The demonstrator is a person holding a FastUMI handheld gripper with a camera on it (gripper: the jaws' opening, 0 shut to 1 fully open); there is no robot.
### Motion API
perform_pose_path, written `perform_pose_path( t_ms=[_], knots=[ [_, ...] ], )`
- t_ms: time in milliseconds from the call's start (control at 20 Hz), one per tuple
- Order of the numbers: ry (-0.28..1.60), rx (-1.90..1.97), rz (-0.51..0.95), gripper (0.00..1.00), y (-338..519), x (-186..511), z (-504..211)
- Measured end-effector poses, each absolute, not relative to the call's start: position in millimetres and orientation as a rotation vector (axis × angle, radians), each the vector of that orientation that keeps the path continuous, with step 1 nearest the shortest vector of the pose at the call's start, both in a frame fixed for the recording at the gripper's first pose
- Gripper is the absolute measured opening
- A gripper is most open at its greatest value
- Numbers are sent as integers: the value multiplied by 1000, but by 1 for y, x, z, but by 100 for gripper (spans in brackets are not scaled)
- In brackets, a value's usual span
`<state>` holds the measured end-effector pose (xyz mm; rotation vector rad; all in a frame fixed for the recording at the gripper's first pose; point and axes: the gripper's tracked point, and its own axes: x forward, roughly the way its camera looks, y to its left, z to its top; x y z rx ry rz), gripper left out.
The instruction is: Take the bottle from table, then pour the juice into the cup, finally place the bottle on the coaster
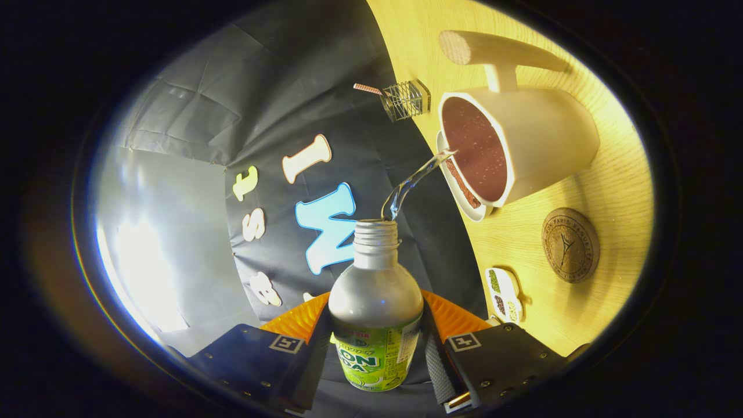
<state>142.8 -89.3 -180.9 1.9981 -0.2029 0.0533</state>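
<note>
My gripper (376, 348) is shut on a silver bottle (376, 302) with a green label, held between the fingers and tipped over. Its uncapped threaded neck (377, 235) points toward the cup. A clear stream of liquid (413, 184) arcs from the mouth into a white cup (522, 151) with a dark reddish inside. The cup stands on the wooden table (586, 302), beyond the fingers. A round brown coaster (570, 245) lies on the table close beside the cup.
A wooden T-shaped stand (499, 55) rises next to the cup. A small wire holder (405, 100) with a striped straw sits further back on the table. A small white dish (504, 293) with green and dark bits lies near the coaster, close to my fingers.
</note>
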Motion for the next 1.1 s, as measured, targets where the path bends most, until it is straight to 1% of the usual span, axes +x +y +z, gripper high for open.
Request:
perform_pose_path(
  t_ms=[350,1100],
  knots=[
    [-211,2056,57,75,-85,143,-175],
    [-296,2206,39,75,-93,144,-161]
  ],
)
